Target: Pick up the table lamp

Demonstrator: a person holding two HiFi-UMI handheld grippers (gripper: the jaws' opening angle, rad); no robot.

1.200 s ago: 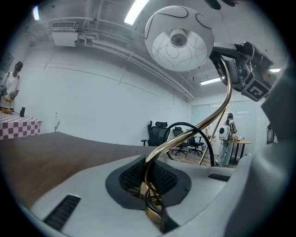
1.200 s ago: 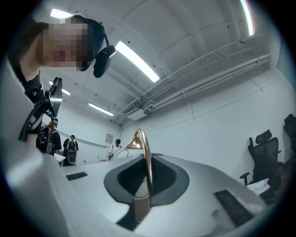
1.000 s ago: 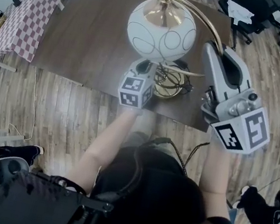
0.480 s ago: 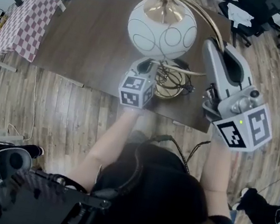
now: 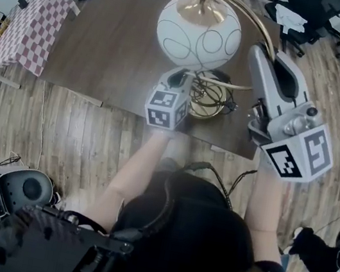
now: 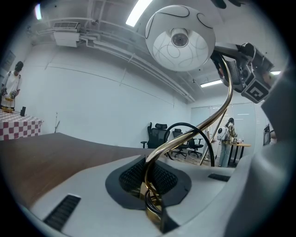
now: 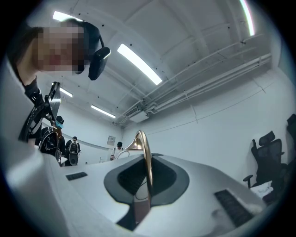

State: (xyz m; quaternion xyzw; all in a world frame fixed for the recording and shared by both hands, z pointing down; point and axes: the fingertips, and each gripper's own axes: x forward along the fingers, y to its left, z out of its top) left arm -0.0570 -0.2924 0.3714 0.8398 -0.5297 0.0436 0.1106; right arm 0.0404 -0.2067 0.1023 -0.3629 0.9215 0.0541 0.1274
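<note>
Head view: left gripper (image 5: 185,77), right gripper (image 5: 259,51) clamp table lamp (image 5: 198,30) stem.

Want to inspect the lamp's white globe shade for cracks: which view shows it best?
Head view: the globe shade shows nearly whole from above, ring pattern clear. Left gripper view shows only its underside, from below; right gripper view shows just a sliver.

bright ceiling strip lights (image 7: 138,64); edges fisheye-warped, dark.
</note>
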